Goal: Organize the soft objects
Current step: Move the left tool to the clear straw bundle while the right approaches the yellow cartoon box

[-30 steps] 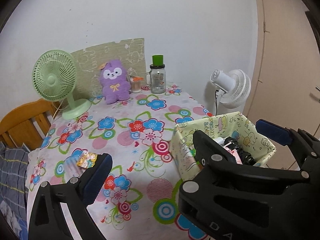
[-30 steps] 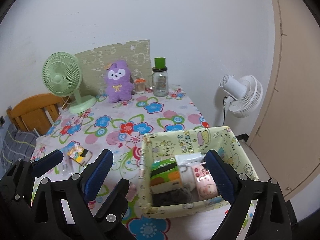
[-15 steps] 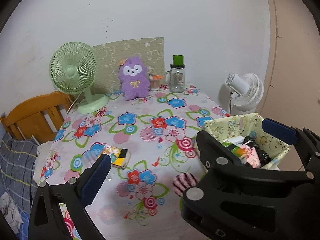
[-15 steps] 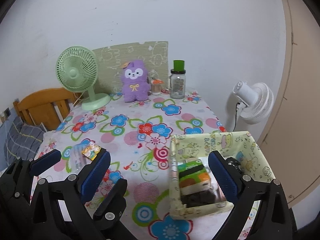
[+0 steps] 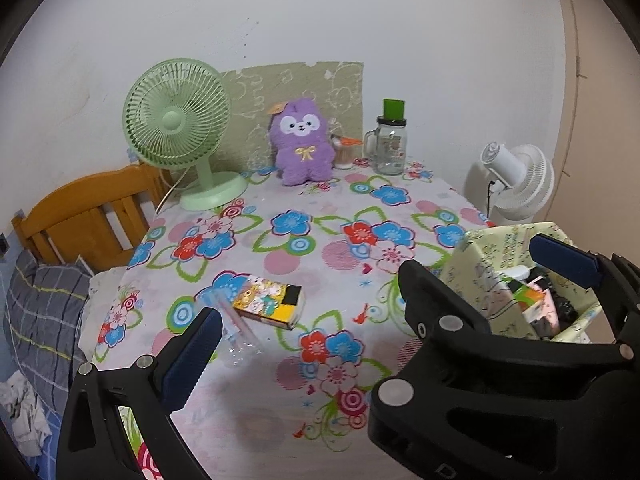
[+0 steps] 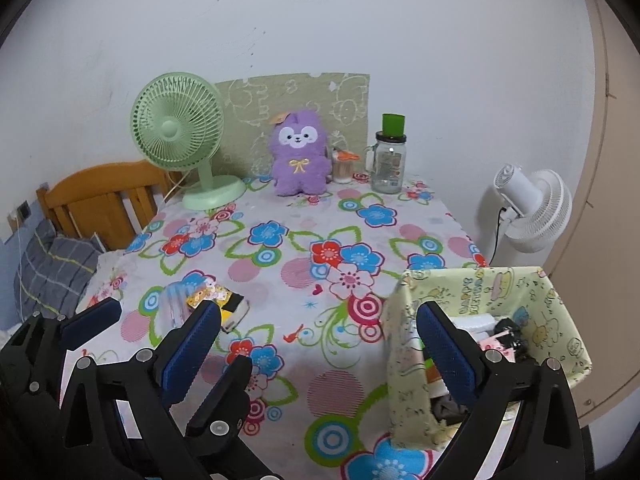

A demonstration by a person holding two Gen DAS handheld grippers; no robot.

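A purple plush toy sits upright at the far edge of the flowered table, also in the right wrist view. A yellow-green fabric basket holding several items stands at the near right, also in the left wrist view. A colourful tissue pack lies near left, beside a clear plastic wrapper. My left gripper is open and empty above the near table. My right gripper is open and empty, its right finger over the basket.
A green desk fan stands at the far left. A glass jar with a green lid and a small cup stand beside the plush. A white floor fan is right of the table, a wooden chair left.
Both grippers have pulled back and swung left, so the table looks farther and the tissue pack nearer the middle. Both stay open and empty.
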